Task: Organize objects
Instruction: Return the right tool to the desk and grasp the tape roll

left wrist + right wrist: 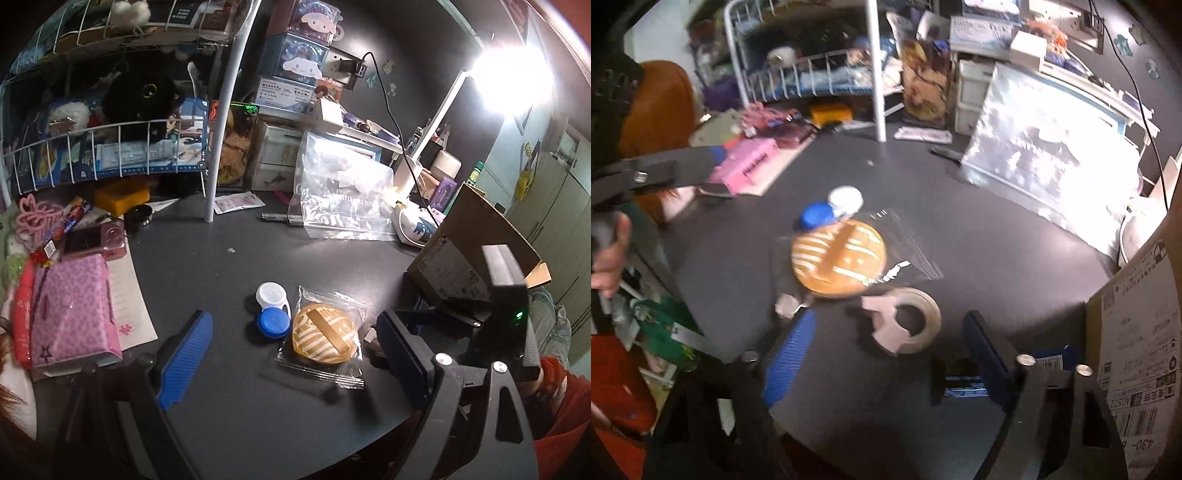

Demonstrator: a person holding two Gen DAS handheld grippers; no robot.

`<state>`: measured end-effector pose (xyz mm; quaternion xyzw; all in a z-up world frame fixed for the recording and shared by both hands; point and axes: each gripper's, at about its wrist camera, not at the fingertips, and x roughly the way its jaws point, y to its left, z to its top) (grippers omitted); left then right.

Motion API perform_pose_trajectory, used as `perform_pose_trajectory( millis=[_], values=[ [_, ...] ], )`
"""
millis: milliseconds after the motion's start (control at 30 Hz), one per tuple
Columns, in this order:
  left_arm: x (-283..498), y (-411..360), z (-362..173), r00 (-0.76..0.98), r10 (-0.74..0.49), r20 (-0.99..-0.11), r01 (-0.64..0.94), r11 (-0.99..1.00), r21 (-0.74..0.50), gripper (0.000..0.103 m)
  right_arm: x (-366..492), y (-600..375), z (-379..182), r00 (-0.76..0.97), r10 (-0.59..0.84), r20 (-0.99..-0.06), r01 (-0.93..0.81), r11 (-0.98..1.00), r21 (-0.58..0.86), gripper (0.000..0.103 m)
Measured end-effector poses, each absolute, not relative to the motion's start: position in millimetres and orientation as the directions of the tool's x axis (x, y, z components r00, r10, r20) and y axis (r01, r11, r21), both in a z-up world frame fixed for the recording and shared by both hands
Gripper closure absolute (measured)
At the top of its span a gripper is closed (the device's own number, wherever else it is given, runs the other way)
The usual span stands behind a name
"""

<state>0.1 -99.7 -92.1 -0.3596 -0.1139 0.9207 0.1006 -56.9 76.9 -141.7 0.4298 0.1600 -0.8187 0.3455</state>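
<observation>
On the dark desk (221,266) lie a lens case (273,310) with one white and one blue cap and a round orange striped puff in a clear packet (323,338). My left gripper (295,347) hangs open just in front of both, touching neither. In the right wrist view, a roll of clear tape with a pink holder (908,325) lies on the desk near the puff (838,258) and the lens case (827,208). My right gripper (890,354) is open, its fingers on either side of the tape roll's near edge, and the pads are clear of it.
A cardboard box (476,251) stands at the right edge. A pink pouch (74,310), a pink camera (96,240) and a white wire rack (110,140) fill the left. A clear zip bag (343,192), small drawers and a bright lamp (509,81) stand at the back.
</observation>
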Motion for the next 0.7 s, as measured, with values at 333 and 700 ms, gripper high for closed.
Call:
perform_pose_trajectory(
  millis=[333,700],
  values=[
    [-5.5,-87.9,-90.7,-0.688,0.317,-0.653,-0.161,-0.944,-0.288,0.014,-61.3,77.0,-147.6,-0.405,-0.388,-0.828,0.704,-0.710,-0.012,0.066],
    [-25.2,-39.0,-58.7,-0.541,0.542,-0.642,-0.382,-0.839,-0.387,0.033,-26.5,72.8,-74.1,-0.420,-0.524,-0.741,0.805,-0.592,-0.038,0.067]
  ],
)
